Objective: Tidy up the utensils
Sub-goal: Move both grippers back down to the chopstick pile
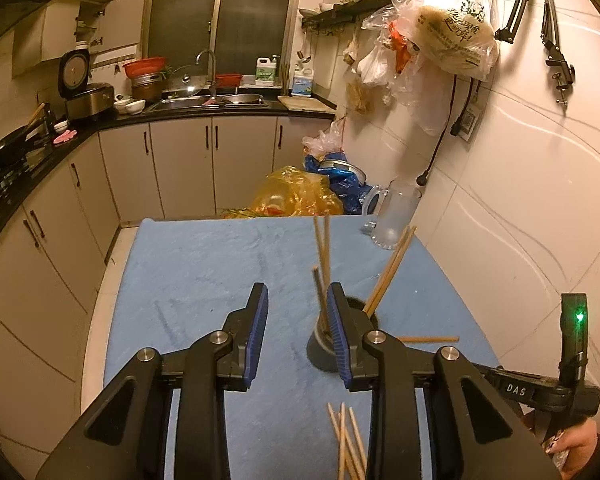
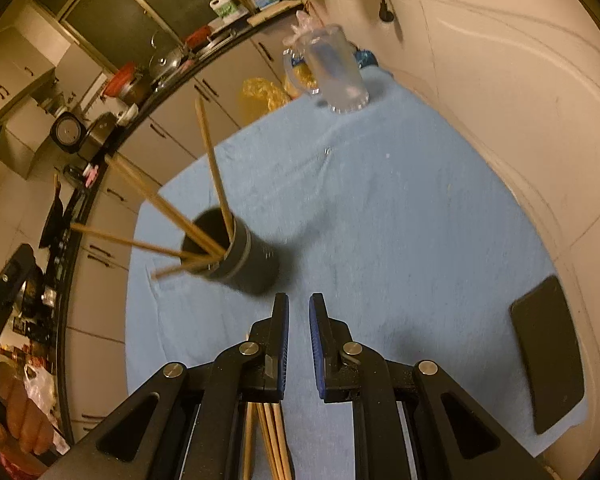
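dark chopstick cup and glass mug ahead; left jaws open, right jaws seemingly closed, empty

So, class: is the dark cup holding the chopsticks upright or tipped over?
Upright. The cup stands on its base on the blue cloth, mouth up, with chopsticks leaning out of it.

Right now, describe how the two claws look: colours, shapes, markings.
Both claws, left and right, are matte black with angular linkage arms, silver round pivot bolts and ribbed blue pads on flat fingers. Seen from the left claw, the right one carries a white "DAS" label and a green light.
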The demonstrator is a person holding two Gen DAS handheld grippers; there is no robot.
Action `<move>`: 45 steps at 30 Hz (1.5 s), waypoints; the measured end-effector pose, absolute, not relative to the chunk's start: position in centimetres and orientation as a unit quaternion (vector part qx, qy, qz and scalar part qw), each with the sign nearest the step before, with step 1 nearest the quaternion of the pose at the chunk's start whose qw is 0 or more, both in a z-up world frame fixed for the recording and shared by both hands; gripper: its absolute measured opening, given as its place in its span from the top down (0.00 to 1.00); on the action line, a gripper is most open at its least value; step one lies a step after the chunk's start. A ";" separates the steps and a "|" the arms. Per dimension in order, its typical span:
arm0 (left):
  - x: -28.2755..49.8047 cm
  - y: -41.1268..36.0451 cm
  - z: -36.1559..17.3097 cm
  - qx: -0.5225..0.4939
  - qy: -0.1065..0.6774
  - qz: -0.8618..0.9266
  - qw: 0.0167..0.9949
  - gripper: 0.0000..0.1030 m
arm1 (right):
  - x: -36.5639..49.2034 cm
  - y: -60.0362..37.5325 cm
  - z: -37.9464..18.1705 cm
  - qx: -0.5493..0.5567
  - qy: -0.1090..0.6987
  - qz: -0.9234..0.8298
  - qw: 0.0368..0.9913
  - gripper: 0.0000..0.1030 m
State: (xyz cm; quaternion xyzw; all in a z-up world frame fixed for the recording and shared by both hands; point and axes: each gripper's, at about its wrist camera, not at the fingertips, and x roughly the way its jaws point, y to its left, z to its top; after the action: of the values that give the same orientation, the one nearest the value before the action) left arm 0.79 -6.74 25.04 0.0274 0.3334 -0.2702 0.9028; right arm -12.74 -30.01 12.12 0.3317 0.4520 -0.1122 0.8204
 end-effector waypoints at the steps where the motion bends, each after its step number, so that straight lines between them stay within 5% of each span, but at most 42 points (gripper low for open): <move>1: 0.6 -6.4 24.9 0.028 0.333 -0.268 0.904 0.70 | -12.8 -29.5 12.0 0.329 0.455 -0.111 0.820 0.89; 25: -4.0 -0.6 11.9 0.042 0.490 -0.301 0.817 0.69 | -13.8 -20.1 4.6 0.275 0.555 -0.059 0.782 0.89; 45: -5.2 0.2 8.8 0.062 0.525 -0.303 0.793 0.69 | -11.5 -17.1 0.9 0.242 0.591 -0.051 0.768 0.89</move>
State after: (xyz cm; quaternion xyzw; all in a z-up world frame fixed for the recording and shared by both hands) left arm -5.17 0.23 8.79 0.0624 0.5253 -0.3027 0.7928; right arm -11.47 -17.15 0.93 0.2421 0.5909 -0.0514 0.7678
